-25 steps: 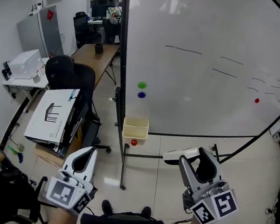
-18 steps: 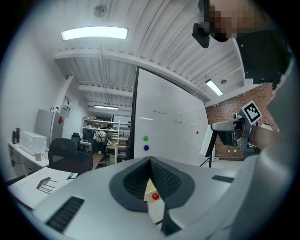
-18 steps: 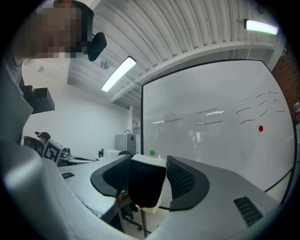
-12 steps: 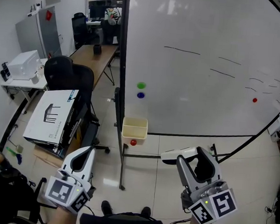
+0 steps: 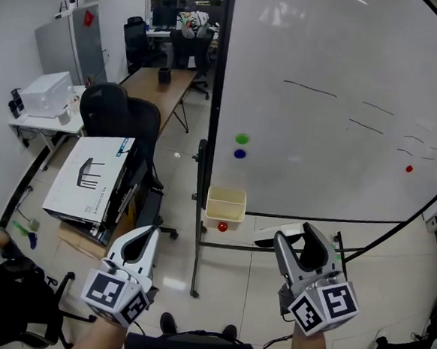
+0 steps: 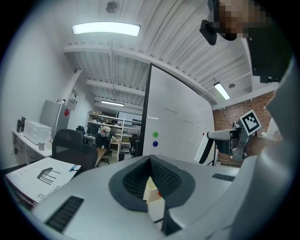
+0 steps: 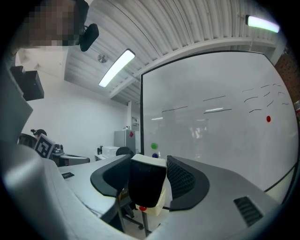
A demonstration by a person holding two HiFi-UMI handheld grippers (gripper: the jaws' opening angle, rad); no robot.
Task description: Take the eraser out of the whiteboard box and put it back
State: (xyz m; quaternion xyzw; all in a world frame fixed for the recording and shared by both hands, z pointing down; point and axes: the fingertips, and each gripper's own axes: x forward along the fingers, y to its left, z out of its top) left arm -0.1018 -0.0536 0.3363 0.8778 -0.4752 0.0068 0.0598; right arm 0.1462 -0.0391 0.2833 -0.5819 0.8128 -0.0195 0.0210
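Right gripper (image 5: 296, 236) first: it's clamped on the eraser (image 7: 146, 187), black felt facing me and the white back on top. The jaws are spread wide because the eraser is a chunky block, and it's hanging in the air with nothing under it. Grip looks the same as a second ago, no slipping that I can see.

My left gripper (image 5: 150, 234) is just along for the ride. Its tips are together and it's holding nothing.

What's actually changed is the framing. Over the last second my view has swung, so the whiteboard (image 5: 341, 142) and its black edge post now sit further right. The whiteboard box (image 5: 225, 212), the cream tub hanging at the board's lower left corner just above a red magnet (image 5: 223, 227), has slid with them. Both grippers have also dipped and drifted a touch in the head view. In the right gripper view the box now shows right behind the eraser, so I'm roughly lined up on it.

So I reckon the "take it out" half is done, since the eraser is clear of the box and well apart from it. What's left is the put-back: carry it forward and a bit left, get it over the rim, then let go. Can't see from here whether the box has anything else inside.
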